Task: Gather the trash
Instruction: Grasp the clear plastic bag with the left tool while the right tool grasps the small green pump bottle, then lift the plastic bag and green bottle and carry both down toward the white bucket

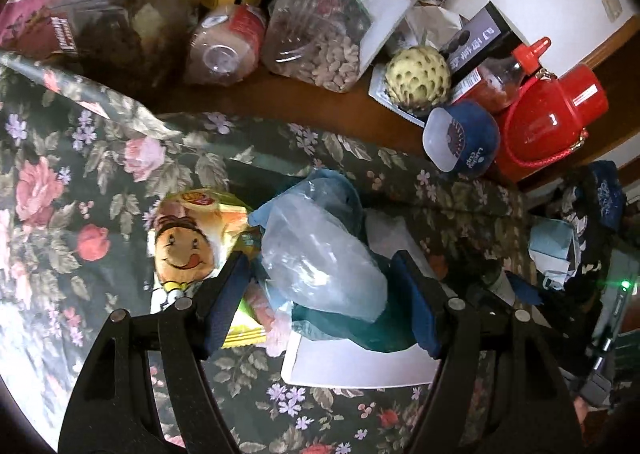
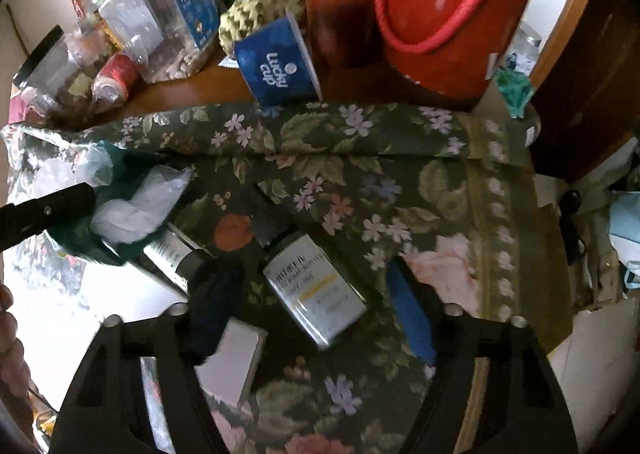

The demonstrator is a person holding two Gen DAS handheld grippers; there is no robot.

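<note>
Floral tablecloth (image 1: 80, 157), crumpled plastic bag (image 1: 320, 254) between spread left tongs (image 1: 324, 294).

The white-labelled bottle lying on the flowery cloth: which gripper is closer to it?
Right. The right gripper is open with the bottle lying between its fingers. The left gripper is off to that bottle's left, around a clear plastic bag.

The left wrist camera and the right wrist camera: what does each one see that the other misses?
Only the left wrist view shows the yellow snack packet with a cartoon face, beside the crumpled clear plastic bag between the open left tool.

Only the right wrist view shows the dark bottle with a white label lying between the open right tool.

Both show the blue Lucky Cup, the red jug and the floral cloth.
</note>
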